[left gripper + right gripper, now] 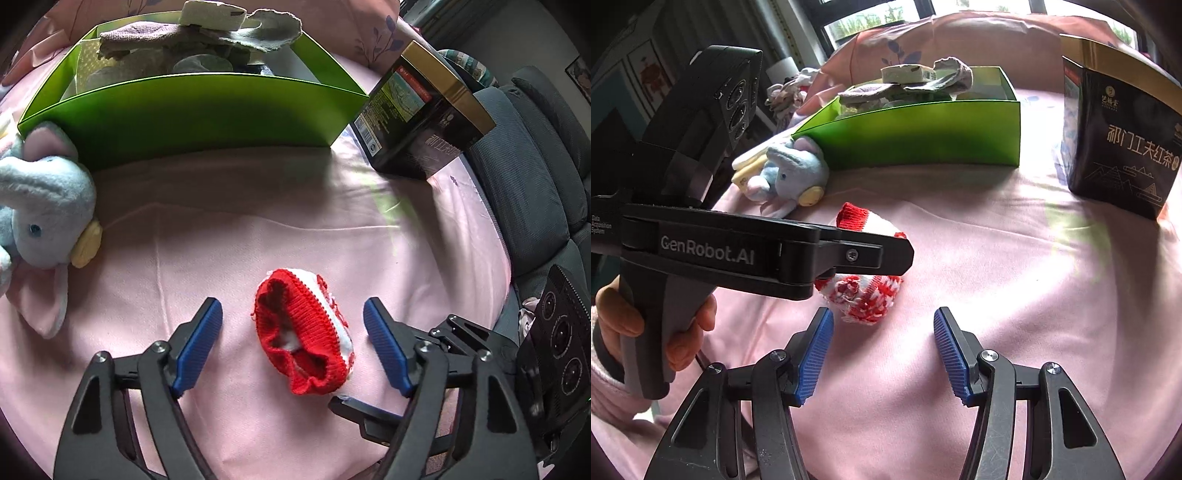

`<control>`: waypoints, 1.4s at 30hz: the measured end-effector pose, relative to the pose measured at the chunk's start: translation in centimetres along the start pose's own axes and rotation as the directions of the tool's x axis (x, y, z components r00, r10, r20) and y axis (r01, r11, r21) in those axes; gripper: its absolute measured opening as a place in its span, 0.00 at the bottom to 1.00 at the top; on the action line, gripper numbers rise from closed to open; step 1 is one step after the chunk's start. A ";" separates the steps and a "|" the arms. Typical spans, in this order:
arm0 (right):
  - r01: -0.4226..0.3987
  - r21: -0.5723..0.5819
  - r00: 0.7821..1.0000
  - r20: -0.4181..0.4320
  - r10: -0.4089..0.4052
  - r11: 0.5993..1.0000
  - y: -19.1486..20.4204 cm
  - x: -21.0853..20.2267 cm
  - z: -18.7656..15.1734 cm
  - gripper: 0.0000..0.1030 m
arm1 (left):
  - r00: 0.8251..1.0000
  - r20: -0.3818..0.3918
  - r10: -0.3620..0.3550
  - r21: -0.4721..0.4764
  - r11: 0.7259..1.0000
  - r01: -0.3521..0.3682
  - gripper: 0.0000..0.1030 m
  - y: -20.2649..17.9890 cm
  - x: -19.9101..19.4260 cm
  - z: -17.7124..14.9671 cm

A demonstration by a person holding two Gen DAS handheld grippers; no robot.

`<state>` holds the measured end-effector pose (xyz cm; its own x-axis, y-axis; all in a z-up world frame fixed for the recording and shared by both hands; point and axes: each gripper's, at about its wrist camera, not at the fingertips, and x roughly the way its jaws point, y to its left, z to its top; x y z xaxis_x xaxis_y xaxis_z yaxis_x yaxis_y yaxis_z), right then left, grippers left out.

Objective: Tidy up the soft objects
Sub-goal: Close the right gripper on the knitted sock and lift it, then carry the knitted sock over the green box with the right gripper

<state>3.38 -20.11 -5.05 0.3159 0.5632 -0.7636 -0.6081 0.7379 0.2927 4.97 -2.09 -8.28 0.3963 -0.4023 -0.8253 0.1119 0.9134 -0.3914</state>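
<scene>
Left gripper (pixel 293 345) and right gripper (pixel 882 356) gape, angled downward.

Red-and-white knitted sock (pixel 306 334) bunched into a ball on the pink bedsheet (pixel 229 258)
Its ribbed red cuff gapes open with white showing inside, and it lies loose in front of the green box (pixel 207 110), which is heaped with grey and mauve socks (pixel 199 40). A pale blue plush elephant (pixel 48 214) with pink ears lies on its side at the box's left corner
</scene>
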 end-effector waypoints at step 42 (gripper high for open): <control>0.031 -0.204 0.969 0.246 0.021 0.978 5.2 -3.5 7.1 0.33 | 0.970 0.241 0.038 0.098 0.993 -0.064 0.37 -2.4 -10.0 3.9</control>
<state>4.28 -15.54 3.22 0.4728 0.6527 -0.5920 -0.7340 0.6635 0.1452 4.29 -0.01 2.46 0.6082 -0.3398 -0.7173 0.1754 0.9389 -0.2961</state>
